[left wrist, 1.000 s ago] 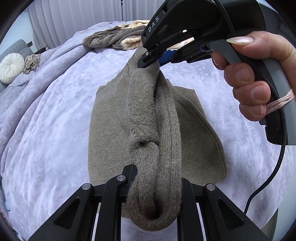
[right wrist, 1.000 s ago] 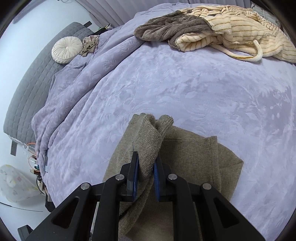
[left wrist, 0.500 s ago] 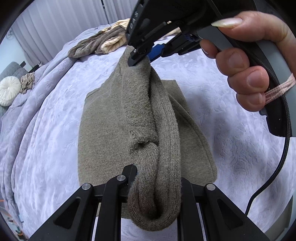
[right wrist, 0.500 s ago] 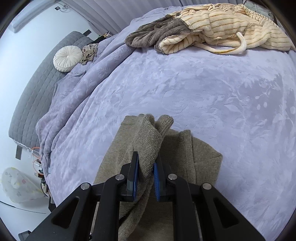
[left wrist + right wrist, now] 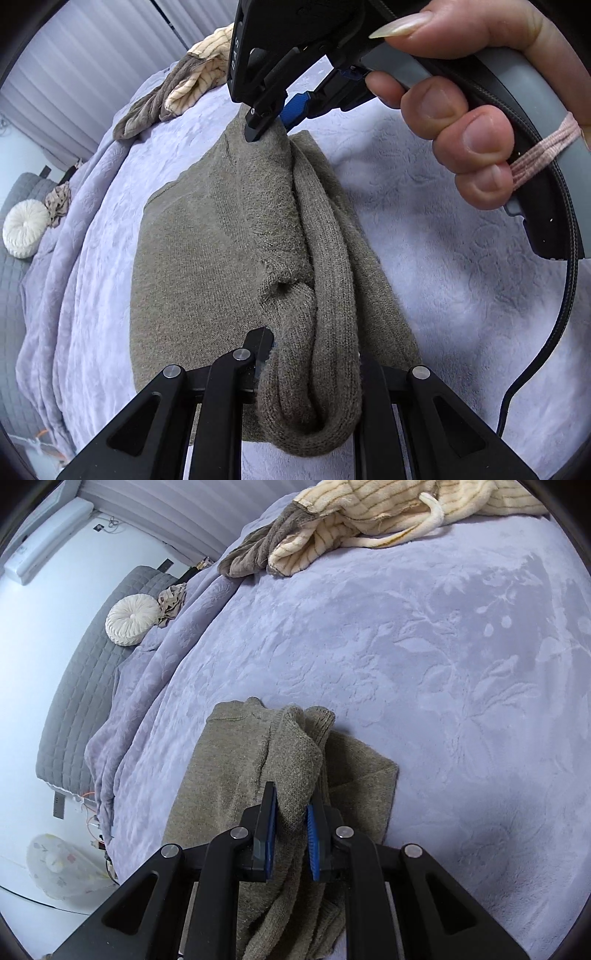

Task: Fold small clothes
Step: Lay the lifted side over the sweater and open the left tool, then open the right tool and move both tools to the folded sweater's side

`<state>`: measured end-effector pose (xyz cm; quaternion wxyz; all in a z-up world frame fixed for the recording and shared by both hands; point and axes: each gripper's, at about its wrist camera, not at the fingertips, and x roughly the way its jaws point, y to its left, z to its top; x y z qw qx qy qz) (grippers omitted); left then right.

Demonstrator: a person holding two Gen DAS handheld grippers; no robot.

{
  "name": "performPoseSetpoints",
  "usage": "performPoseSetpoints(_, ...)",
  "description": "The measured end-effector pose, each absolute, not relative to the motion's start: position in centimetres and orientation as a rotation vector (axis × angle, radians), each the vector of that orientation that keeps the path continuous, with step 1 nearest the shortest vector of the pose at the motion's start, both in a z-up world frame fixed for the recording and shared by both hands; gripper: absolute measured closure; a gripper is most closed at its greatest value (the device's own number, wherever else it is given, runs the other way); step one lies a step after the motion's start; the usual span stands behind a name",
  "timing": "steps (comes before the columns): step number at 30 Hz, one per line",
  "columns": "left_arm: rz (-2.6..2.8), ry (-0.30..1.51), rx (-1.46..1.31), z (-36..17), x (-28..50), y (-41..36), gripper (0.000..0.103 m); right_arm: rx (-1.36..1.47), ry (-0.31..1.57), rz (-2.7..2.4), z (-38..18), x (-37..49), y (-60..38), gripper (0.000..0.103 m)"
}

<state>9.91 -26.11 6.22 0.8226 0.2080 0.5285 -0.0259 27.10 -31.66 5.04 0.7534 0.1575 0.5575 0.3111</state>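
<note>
- On the far left of the bed, a round white cushion [image 5: 130, 619] rests against the grey quilted headboard [image 5: 70, 709], with a small crumpled beige cloth [image 5: 172, 599] just beside it.
- The lavender blanket [image 5: 424, 657] (embossed with leaves) covers the bed and carries everything else.
- The olive knit garment [image 5: 207, 258] lies on the blanket near the front, its body flat, with a thick roll of knit raised along its right half.
- The left claw [image 5: 312, 373] is clamped on the near end of that roll; the knit bulges between and over the fingers, hiding the right one's tip.
- The right claw [image 5: 290, 829] pinches the far end of the same fold between its blue pads [image 5: 271, 823], narrowly closed on the fabric.
- In the left wrist view, the person's right hand [image 5: 465, 107] grips the right claw's grey handle, above the garment's far edge.
- At the far right of the bed, a pile of cream-striped and brown fleece clothes [image 5: 369, 520] lies well apart from the garment.
</note>
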Motion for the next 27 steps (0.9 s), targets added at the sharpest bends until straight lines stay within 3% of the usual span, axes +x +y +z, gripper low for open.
performPoseSetpoints(7, 0.0, 1.093, 0.557, 5.2, 9.4, -27.9, 0.085, 0.415, 1.223, 0.69, 2.7, 27.5, -32.6, 0.087)
performPoseSetpoints(9, -0.001, 1.095, 0.559, 5.2, 9.2, -28.1, 0.066, 0.426, 1.22, 0.701, 2.4, 27.5, -32.7, 0.086)
performPoseSetpoints(11, 0.001, 1.084, 0.55, 5.4, 9.0, -28.2, 0.055, 0.426, 1.236, 0.678, 2.2, 27.6, -32.9, 0.079)
performPoseSetpoints(13, -0.014, 1.08, 0.518, 5.8, 8.9, -27.9, 0.055, 0.408, 1.256, 0.627, 2.4, 27.5, -33.3, 0.063)
performPoseSetpoints(14, -0.025, 1.084, 0.497, 6.0, 9.0, -27.6, 0.055, 0.406, 1.244, 0.62, 2.8, 27.3, -33.5, 0.06)
performPoseSetpoints(21, -0.233, 1.135, 0.168, 9.8, 7.8, -22.4, 0.055, 0.343, 1.136, 0.618, 7.2, 24.2, -35.5, 0.057)
performPoseSetpoints(22, -0.283, 1.133, 0.106, 10.7, 7.4, -21.4, 0.052, 0.34, 1.113, 0.64, 8.0, 23.4, -35.6, 0.057)
performPoseSetpoints(24, -0.326, 1.101, 0.01, 12.2, 6.7, -19.4, 0.006, 0.34, 1.073, 0.689, 9.5, 22.1, -35.4, 0.057)
performPoseSetpoints(27, -0.336, 1.024, -0.114, 14.3, 6.4, -16.1, 0.002, 0.358, 1.054, 0.77, 11.0, 20.4, -33.6, 0.057)
